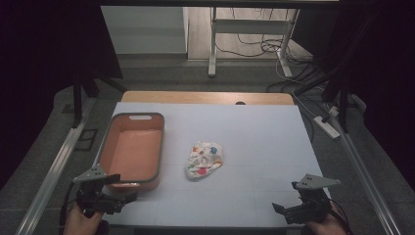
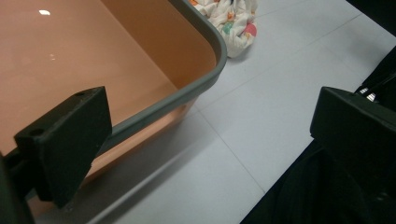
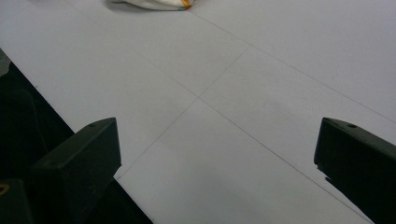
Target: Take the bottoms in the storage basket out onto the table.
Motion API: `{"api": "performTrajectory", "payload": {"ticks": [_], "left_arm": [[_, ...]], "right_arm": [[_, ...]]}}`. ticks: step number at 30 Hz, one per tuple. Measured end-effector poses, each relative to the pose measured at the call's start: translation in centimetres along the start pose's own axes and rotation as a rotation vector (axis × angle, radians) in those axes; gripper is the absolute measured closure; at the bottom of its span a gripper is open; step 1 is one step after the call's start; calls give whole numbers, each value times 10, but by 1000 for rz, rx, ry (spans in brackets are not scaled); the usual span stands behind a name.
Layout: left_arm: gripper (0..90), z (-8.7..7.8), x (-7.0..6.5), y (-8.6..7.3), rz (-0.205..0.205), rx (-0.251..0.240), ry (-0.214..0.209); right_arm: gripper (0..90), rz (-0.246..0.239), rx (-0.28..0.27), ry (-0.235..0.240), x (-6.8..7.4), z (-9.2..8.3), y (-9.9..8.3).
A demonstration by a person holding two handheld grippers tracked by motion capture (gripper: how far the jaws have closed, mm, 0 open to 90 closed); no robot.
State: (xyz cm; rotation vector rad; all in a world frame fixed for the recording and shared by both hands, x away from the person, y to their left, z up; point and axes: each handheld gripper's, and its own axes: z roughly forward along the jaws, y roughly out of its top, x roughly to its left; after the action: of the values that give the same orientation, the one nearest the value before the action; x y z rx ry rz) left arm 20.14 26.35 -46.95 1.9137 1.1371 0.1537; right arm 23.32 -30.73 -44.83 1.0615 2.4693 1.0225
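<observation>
A small white cloth with coloured spots (image 1: 204, 159) lies crumpled near the middle of the white table (image 1: 254, 142). Left of it stands an empty orange tub with a grey rim (image 1: 133, 149). My left gripper (image 1: 117, 196) hovers at the tub's near corner, open and empty; in the left gripper view the tub's corner (image 2: 205, 56) and the cloth (image 2: 231, 21) lie ahead of the wide-apart jaws. At the table's near right edge my right gripper (image 1: 286, 210) is open too, and the cloth's edge (image 3: 152, 3) shows far ahead in its view.
Beyond the table's wooden far edge (image 1: 205, 97) stand a desk frame (image 1: 247, 29) and floor cables (image 1: 259, 48). A power strip (image 1: 329, 126) lies on the floor to the right. Metal rails (image 1: 54, 166) run along both sides.
</observation>
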Motion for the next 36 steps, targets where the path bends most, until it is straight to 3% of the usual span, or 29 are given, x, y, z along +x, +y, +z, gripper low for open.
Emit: {"api": "performTrajectory", "payload": {"ticks": [23, 36], "left_arm": [[0, -13, 2, -9, -21, 54, 57], [0, -22, 8, -16, -37, 61, 70]], "right_arm": [[10, 5, -9, -6, 0, -1, 0], [10, 7, -10, -7, 0, -1, 0]]}}
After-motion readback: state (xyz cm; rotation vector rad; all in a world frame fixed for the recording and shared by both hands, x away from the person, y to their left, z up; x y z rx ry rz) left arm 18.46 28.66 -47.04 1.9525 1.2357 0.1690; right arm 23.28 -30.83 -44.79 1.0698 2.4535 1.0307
